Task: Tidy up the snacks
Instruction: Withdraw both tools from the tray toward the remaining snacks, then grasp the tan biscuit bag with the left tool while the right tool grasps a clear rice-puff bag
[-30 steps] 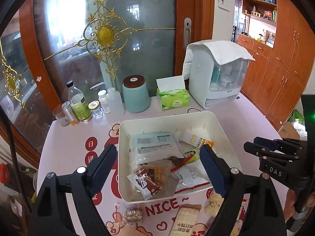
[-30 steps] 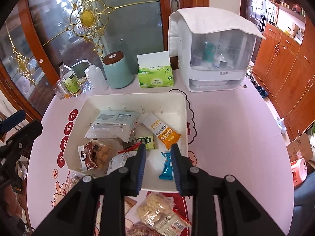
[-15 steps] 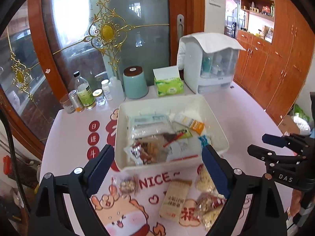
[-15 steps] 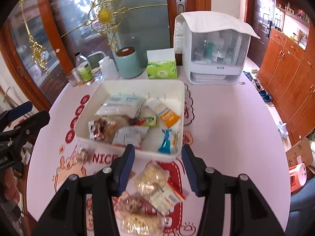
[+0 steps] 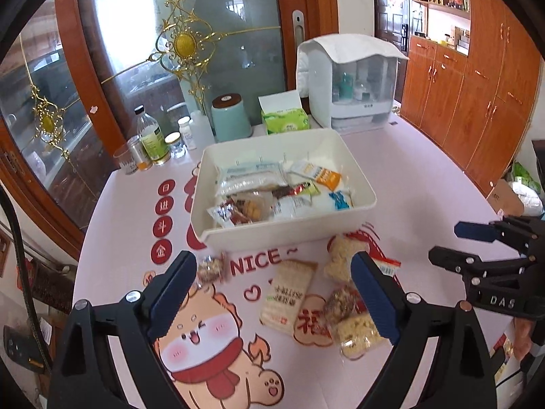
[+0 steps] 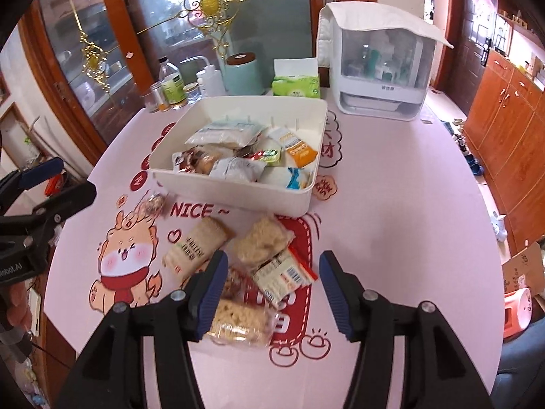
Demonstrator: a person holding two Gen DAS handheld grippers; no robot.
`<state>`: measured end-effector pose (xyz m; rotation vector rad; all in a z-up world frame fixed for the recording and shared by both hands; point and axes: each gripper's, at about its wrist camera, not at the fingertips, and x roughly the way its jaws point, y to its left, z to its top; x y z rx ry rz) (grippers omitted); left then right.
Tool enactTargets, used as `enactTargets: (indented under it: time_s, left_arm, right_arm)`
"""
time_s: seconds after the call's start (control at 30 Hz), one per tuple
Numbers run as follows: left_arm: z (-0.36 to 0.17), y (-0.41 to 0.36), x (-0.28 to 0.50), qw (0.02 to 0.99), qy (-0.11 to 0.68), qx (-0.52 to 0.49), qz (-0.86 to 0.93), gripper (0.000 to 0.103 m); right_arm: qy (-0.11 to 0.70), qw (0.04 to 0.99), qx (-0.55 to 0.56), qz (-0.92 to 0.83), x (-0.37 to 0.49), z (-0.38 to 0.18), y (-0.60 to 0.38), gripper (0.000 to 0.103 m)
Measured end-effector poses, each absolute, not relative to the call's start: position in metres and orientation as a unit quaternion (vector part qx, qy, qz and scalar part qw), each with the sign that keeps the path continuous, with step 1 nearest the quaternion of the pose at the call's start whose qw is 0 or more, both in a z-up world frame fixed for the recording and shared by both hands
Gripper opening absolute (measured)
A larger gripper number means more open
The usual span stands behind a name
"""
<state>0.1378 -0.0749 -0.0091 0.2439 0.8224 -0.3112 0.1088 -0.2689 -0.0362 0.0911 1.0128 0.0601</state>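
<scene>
The left tongs point(image 5: 272, 289) stand wide open and empty above the pink cartoon-printed table point(image 5: 425, 184). The right tongs point(image 6: 270, 281) are opening, gripping nothing, over loose clear-wrapped snack packets point(image 6: 262, 243). The white rectangular plastic bin point(image 6: 238, 197) behind holds more snacks. Only the right view shows a barcoded packet point(image 6: 282, 277); only the left shows open wooden shelves point(image 5: 439, 3).

The right side of the table point(image 6: 391, 204) is bare, so a tool can pass there. The white bin point(image 6: 238, 197) sits in the middle. Loose snack packs point(image 6: 262, 242) lie close together just near it. At the far edge, bottles point(image 6: 172, 83), a green jar point(image 6: 243, 73), a tissue box point(image 6: 296, 85) and a white cabinet point(image 6: 378, 61) stand in a row.
</scene>
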Motion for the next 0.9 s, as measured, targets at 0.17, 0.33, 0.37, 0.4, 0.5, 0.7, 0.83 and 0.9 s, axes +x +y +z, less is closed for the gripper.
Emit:
enactTargets:
  time_s: [0.17,0.33,0.37,0.4,0.5,0.7,0.83,0.9]
  left_arm:
    - [-0.028,-0.072,0.132,0.889,0.414,0.131,-0.142,0.092]
    - [-0.061,-0.069,0.145,0.875,0.444,0.136,-0.138,0.092]
    - [-0.066,-0.069,0.149,0.873,0.447,0.137,-0.137,0.092]
    - [-0.074,-0.069,0.153,0.870,0.454,0.138,-0.137,0.092]
    - [-0.098,-0.068,0.168,0.858,0.476,0.140,-0.134,0.092]
    - [-0.140,-0.074,0.200,0.831,0.514,0.154,-0.144,0.092]
    - [-0.165,-0.082,0.218,0.813,0.535,0.167,-0.157,0.092]
    - [-0.179,-0.087,0.226,0.803,0.548,0.171,-0.163,0.092]
  right_arm:
    - [0.492,0.867,0.060,0.043,0.109,-0.048,-0.268,0.060]
    - [0.504,0.859,0.066,0.051,0.118,-0.068,-0.262,0.060]
    - [0.510,0.856,0.071,0.052,0.121,-0.074,-0.262,0.060]
    - [0.515,0.852,0.075,0.053,0.123,-0.078,-0.263,0.060]
    - [0.540,0.836,0.089,0.051,0.134,-0.097,-0.264,0.060]
    - [0.561,0.822,0.095,0.032,0.156,-0.119,-0.270,0.070]
    - [0.574,0.811,0.114,0.020,0.175,-0.132,-0.274,0.079]
    - [0.582,0.803,0.125,0.014,0.186,-0.142,-0.274,0.081]
